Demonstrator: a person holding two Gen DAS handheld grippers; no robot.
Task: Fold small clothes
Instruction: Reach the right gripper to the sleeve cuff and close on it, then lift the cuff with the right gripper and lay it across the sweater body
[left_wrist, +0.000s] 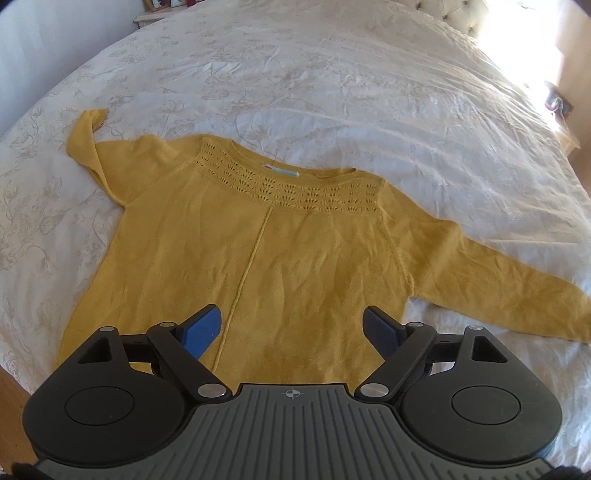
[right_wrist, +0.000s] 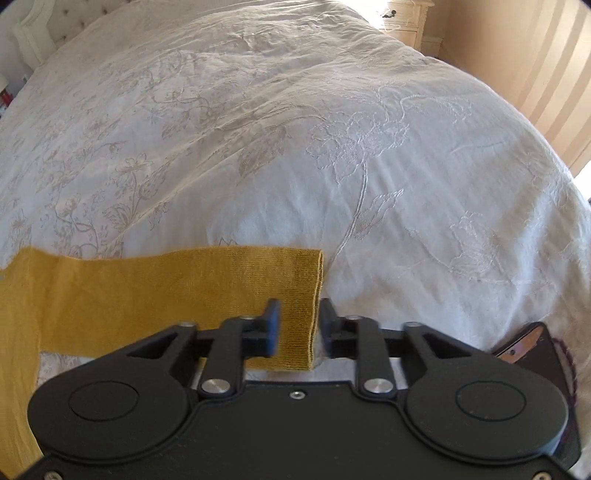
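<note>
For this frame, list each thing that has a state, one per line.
Sweater: spread flat, unfolded, front up.
Right sleeve cuff: lying flat between the right jaws, not pinched.
Left gripper: jaws open above the hem.
Right gripper: jaws open.

A white bed (left_wrist: 332, 92) with floral-embroidered cover fills the room; a tufted headboard (left_wrist: 461, 11) far right, cream nightstand (right_wrist: 406, 18), striped wall (right_wrist: 535, 74), bright sunlight
</note>
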